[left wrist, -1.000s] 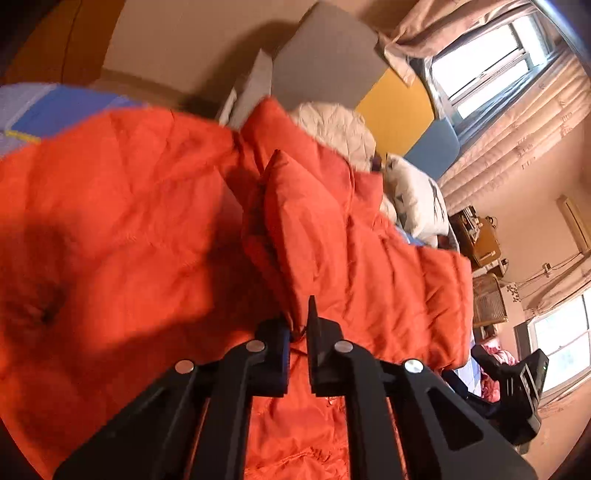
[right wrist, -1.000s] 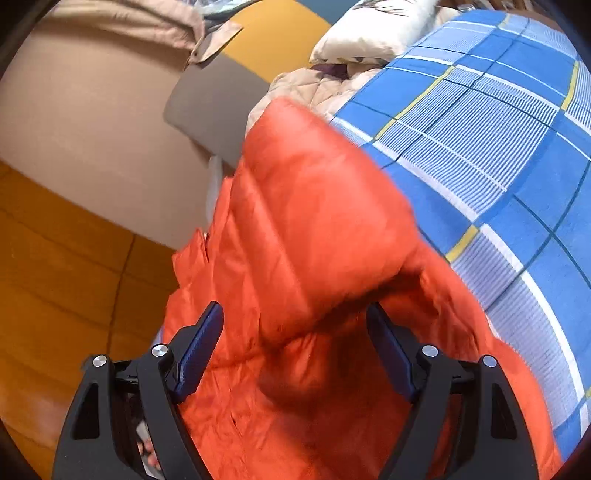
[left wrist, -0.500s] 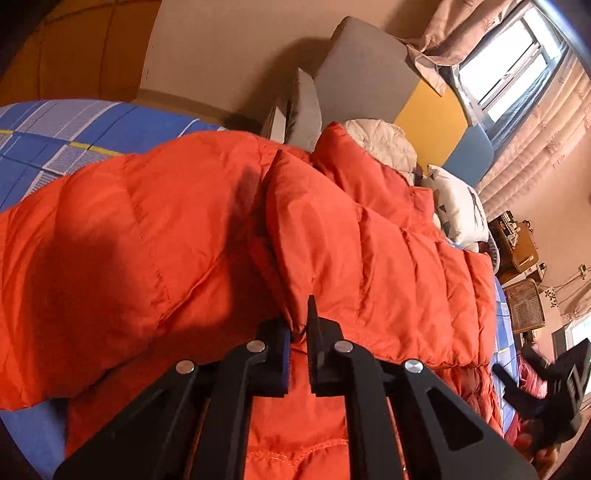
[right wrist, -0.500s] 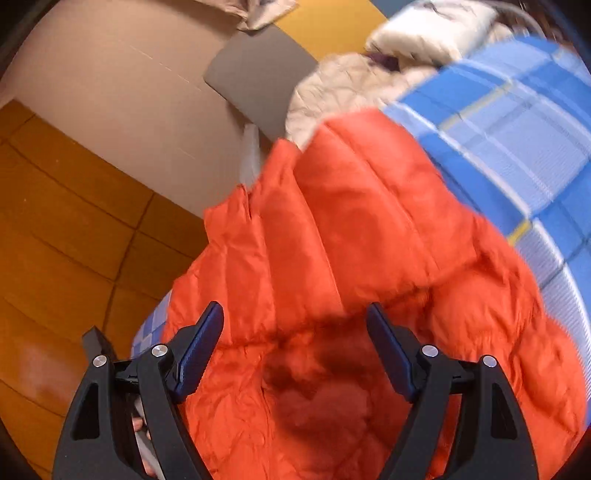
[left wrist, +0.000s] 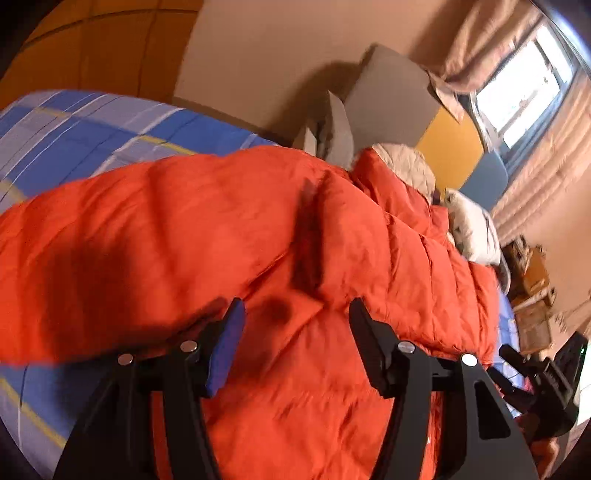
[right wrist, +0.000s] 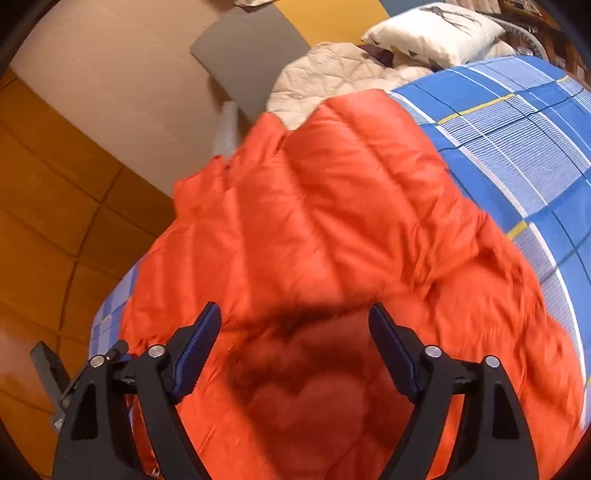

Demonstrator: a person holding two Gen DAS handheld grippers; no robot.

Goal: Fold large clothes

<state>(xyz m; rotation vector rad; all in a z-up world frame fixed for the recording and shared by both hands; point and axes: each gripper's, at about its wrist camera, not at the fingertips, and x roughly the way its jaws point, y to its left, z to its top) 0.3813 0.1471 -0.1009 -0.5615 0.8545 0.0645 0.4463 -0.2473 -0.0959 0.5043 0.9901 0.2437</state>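
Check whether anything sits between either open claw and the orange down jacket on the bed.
Nothing visible does. The left claw and right claw both hang open directly over the orange down jacket, which lies spread on the blue plaid bedsheet.

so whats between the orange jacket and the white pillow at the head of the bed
A beige quilted blanket lies between the orange jacket and the white pillow, clearest in the right wrist view.
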